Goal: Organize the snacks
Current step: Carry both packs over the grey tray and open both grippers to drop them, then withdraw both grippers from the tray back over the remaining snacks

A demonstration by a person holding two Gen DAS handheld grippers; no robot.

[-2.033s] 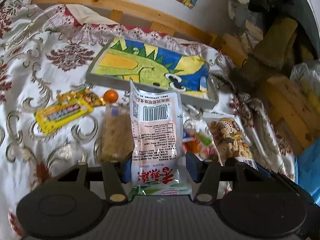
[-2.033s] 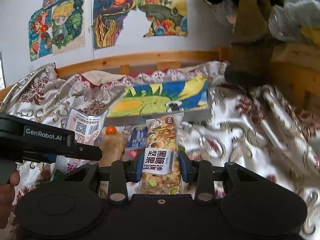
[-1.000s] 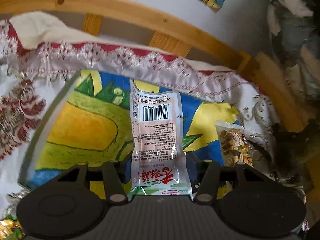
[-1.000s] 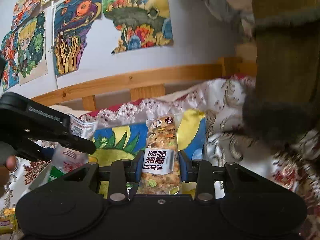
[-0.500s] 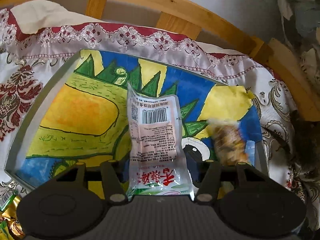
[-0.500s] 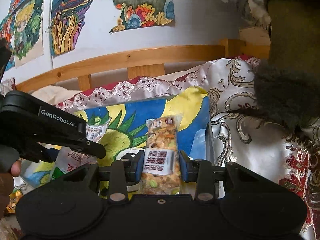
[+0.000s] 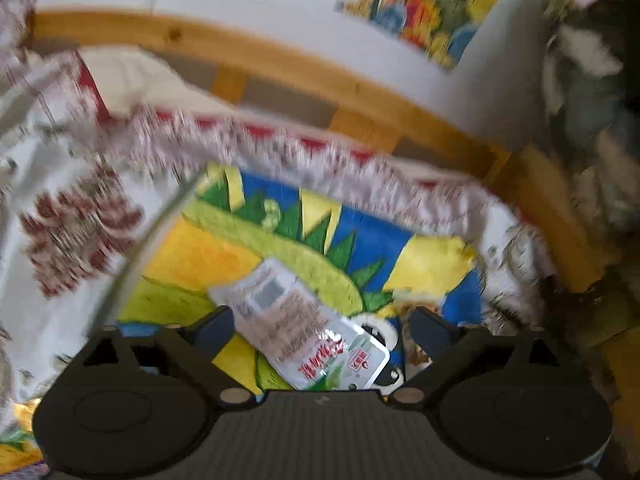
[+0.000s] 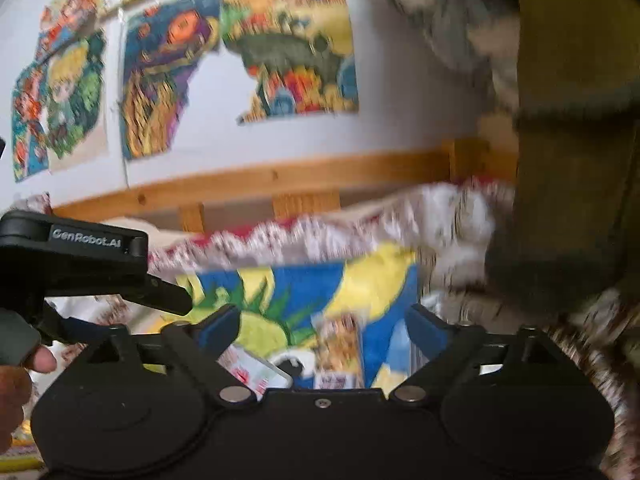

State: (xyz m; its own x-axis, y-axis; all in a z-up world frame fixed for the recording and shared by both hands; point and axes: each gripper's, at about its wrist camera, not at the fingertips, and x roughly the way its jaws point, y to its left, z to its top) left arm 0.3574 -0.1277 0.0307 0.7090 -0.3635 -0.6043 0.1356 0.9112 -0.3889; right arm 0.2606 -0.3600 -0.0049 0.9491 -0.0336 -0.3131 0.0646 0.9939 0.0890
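A tray with a painted dinosaur picture [image 7: 360, 248] lies on the patterned bedcloth; it also shows in the right wrist view [image 8: 304, 288]. My left gripper [image 7: 320, 326] is open above it, and the pink-and-white snack packet [image 7: 304, 332] lies loose and tilted on the tray between the fingers. My right gripper [image 8: 322, 326] is open too, and the nut bar [image 8: 338, 352] lies on the tray below it. The packet's corner shows in the right wrist view [image 8: 256, 372]. The left gripper's body [image 8: 80, 264] is at the left of that view. Both views are blurred.
A wooden bed rail [image 7: 280, 64] runs behind the tray, with drawings on the wall [image 8: 288, 44] above. A dark olive garment [image 8: 572, 160] hangs at the right. Yellow snack wrappers [image 7: 20, 440] lie at the lower left on the cloth.
Both grippers have opened over the tray. The packet has dropped from the left gripper and the nut bar from the right one; both now lie on the tray. Both grippers are pulling up and back.
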